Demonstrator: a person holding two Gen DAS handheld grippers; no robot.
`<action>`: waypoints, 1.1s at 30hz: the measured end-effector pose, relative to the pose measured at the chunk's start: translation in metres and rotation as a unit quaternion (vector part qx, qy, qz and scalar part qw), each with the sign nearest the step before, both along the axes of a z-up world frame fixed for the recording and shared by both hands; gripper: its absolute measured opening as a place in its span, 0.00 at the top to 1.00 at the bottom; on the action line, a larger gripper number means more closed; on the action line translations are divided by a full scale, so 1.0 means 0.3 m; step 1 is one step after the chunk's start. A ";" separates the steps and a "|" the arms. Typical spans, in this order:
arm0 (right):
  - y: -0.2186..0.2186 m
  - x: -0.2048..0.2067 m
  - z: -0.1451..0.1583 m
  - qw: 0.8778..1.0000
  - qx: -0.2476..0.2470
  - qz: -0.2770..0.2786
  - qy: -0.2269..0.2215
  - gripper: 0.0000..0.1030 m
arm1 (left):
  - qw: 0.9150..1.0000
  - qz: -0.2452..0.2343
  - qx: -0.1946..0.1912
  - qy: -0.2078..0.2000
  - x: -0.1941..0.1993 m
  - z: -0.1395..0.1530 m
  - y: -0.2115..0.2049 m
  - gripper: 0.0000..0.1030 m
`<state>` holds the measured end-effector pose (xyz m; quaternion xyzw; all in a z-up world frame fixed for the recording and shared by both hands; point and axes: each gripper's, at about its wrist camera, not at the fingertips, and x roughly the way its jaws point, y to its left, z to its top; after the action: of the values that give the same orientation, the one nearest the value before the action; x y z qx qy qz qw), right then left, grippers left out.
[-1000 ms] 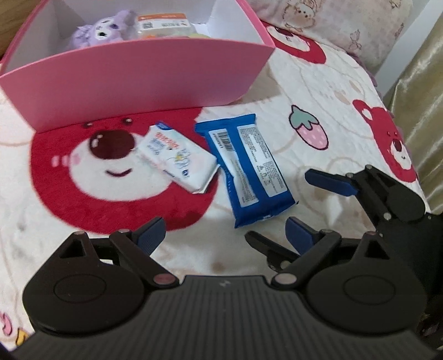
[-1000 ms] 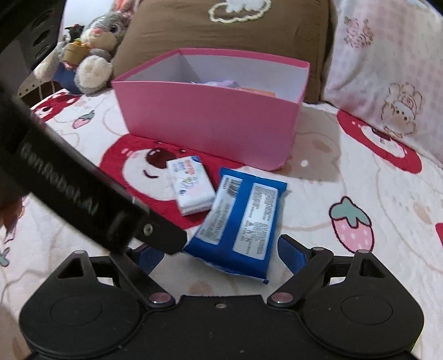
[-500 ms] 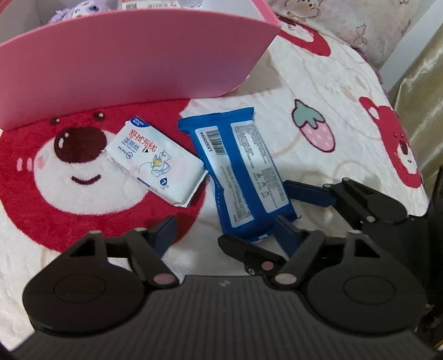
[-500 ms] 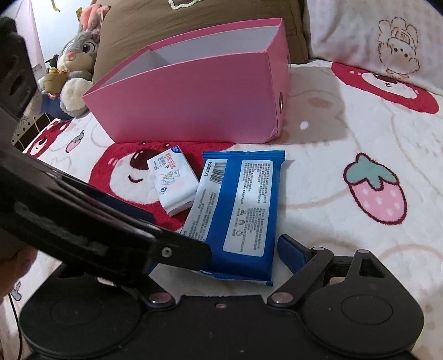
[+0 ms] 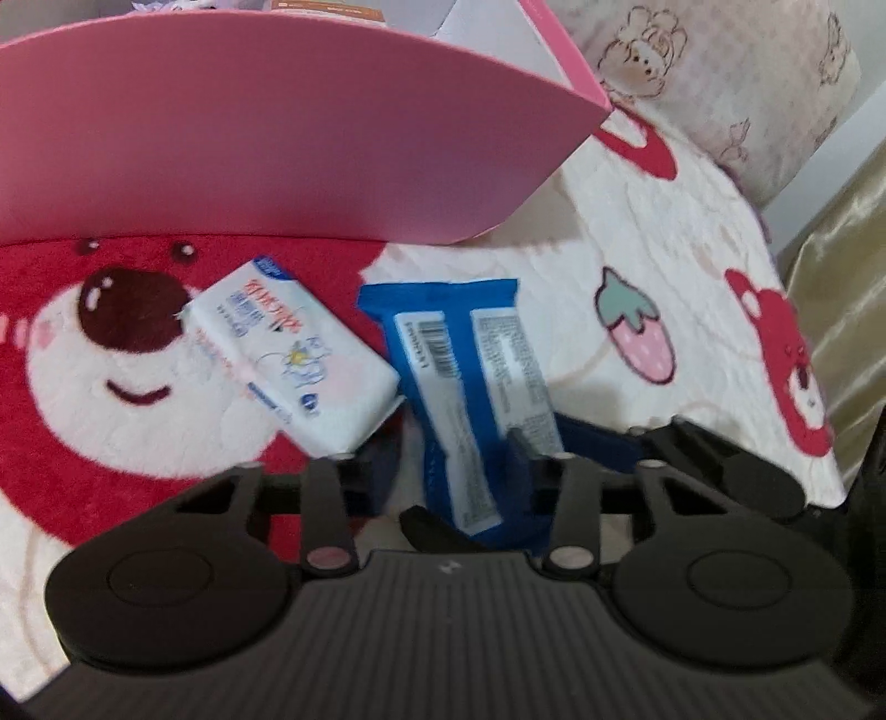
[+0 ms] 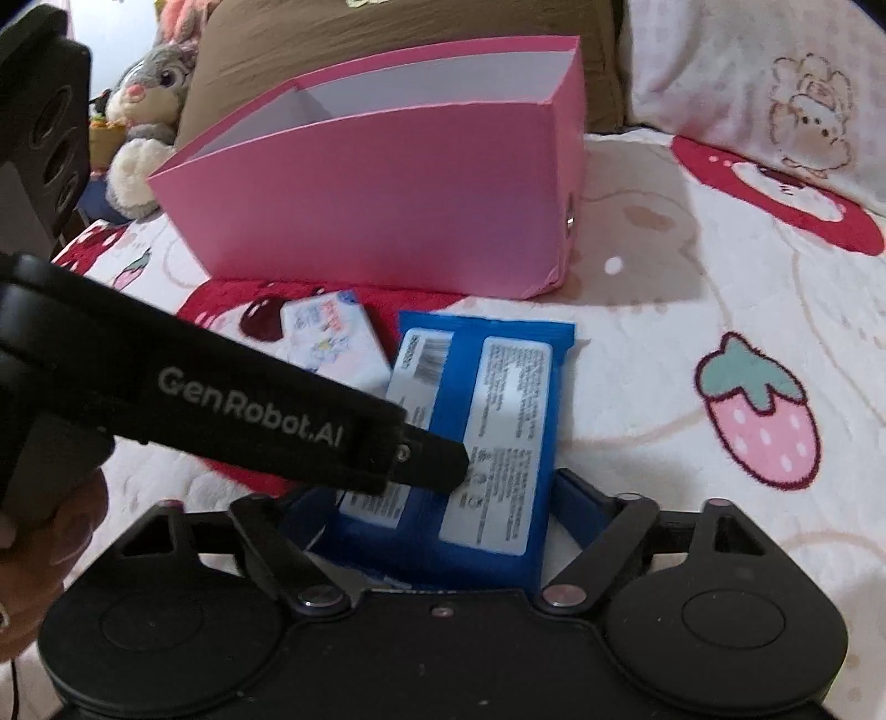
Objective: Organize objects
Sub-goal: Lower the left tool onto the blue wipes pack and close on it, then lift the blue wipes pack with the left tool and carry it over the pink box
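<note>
A blue snack packet (image 5: 470, 387) lies label-up on the bear-print blanket, also in the right wrist view (image 6: 493, 432). A white tissue pack (image 5: 288, 354) lies just left of it, also in the right wrist view (image 6: 332, 343). The pink box (image 5: 277, 127) stands behind them, also in the right wrist view (image 6: 387, 194). My left gripper (image 5: 451, 476) is open, its jaws on either side of the packet's near end. My right gripper (image 6: 437, 509) is open with its jaws either side of the same end. The left gripper's body (image 6: 249, 421) crosses the right wrist view over the packet.
The box holds a purple plush and an orange-labelled pack (image 5: 326, 5), mostly cut off. A grey rabbit plush (image 6: 144, 127) and a brown pillow (image 6: 387, 27) lie behind the box. A printed pillow (image 6: 775, 83) is at the right. A gold curtain (image 5: 841, 310) hangs past the bed edge.
Both grippers have moved forward and lower onto the blue packet. The left gripper's jaws have narrowed around the packet's near end. The packet and tissue pack have stayed in place.
</note>
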<state>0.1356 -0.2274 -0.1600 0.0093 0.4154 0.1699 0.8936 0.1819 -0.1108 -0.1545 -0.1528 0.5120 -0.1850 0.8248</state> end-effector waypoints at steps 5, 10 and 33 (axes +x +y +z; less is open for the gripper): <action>0.000 -0.015 0.010 1.000 0.002 -0.013 -0.007 0.31 | 1.000 0.003 -0.008 -0.004 -0.014 -0.002 -0.001 0.72; 0.020 -0.049 0.024 1.000 -0.008 -0.011 -0.010 0.33 | 1.000 0.000 -0.015 -0.001 -0.041 0.003 0.010 0.72; 0.100 -0.198 0.178 0.999 0.015 0.005 0.044 0.33 | 0.997 -0.062 0.027 0.042 -0.220 0.175 0.070 0.72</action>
<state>0.0761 -0.1975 -0.1065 0.0280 0.4515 0.1799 0.8735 0.1158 -0.0899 -0.1021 -0.1063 0.5592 -0.2154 0.7934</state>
